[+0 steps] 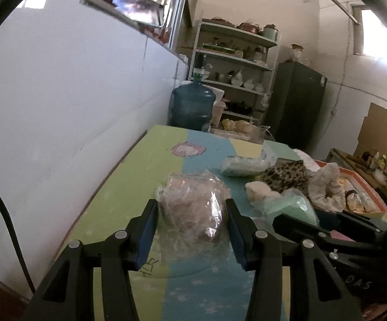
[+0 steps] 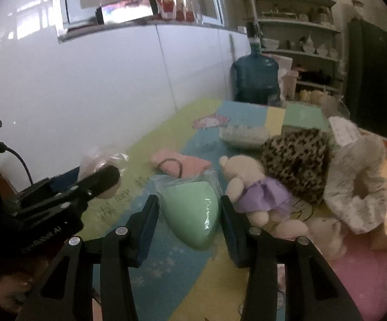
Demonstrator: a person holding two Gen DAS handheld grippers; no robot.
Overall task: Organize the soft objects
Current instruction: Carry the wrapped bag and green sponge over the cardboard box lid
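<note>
Left gripper (image 1: 192, 215) clamps a clear-wrapped bundle (image 1: 193, 206), right gripper (image 2: 189, 212) a green bagged sponge (image 2: 193, 214); plush bear (image 2: 252, 184) and leopard pouch (image 2: 295, 160) at right remain unsorted.

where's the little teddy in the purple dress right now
In the right wrist view the teddy in the purple dress lies on the play mat, just right of the right gripper, against the leopard-print pouch.

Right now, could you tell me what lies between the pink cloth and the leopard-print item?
In the right wrist view, the small plush bear in a purple dress sits between the pink cloth and the leopard-print item.
</note>
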